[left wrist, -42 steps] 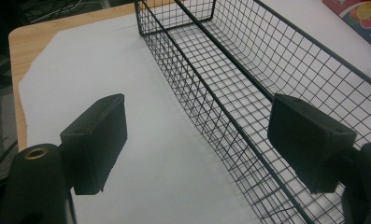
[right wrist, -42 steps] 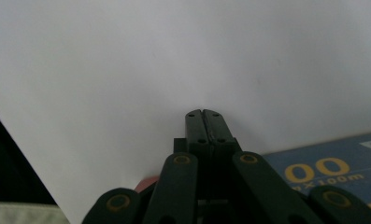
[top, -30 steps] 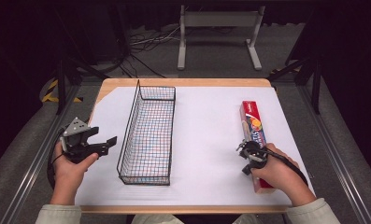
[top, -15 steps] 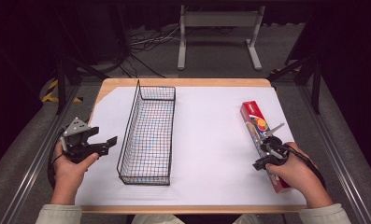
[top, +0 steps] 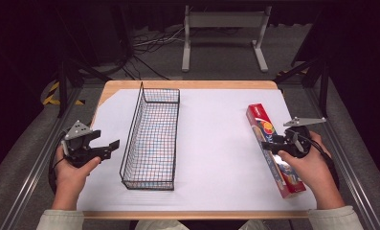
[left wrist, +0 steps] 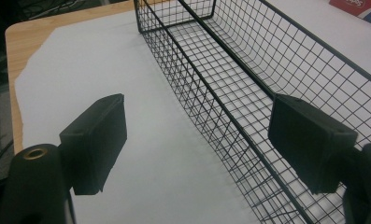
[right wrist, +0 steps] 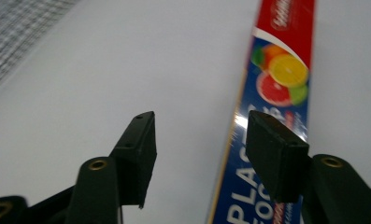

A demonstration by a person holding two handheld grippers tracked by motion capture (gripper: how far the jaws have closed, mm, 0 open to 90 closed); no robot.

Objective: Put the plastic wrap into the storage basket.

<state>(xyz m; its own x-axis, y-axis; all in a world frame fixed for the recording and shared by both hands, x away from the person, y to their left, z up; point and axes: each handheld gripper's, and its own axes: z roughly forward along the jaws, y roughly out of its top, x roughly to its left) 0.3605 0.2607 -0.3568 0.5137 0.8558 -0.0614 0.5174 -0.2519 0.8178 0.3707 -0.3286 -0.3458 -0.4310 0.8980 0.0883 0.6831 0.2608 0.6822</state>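
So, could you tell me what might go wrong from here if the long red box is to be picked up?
The right gripper is open, but only one of its fingers is over the long red and blue cardboard box; closing now would likely miss or push it sideways. The box lies near the right edge of the white sheet, so a nudge could slide it off. The open left gripper sits beside the black wire basket and could snag its mesh.

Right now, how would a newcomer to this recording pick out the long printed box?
Start at the white sheet covering the table, then go to its right edge, well away from the black wire basket. The box lies flat there beside the right claw: long, narrow, red and blue, with citrus fruit printed on it.
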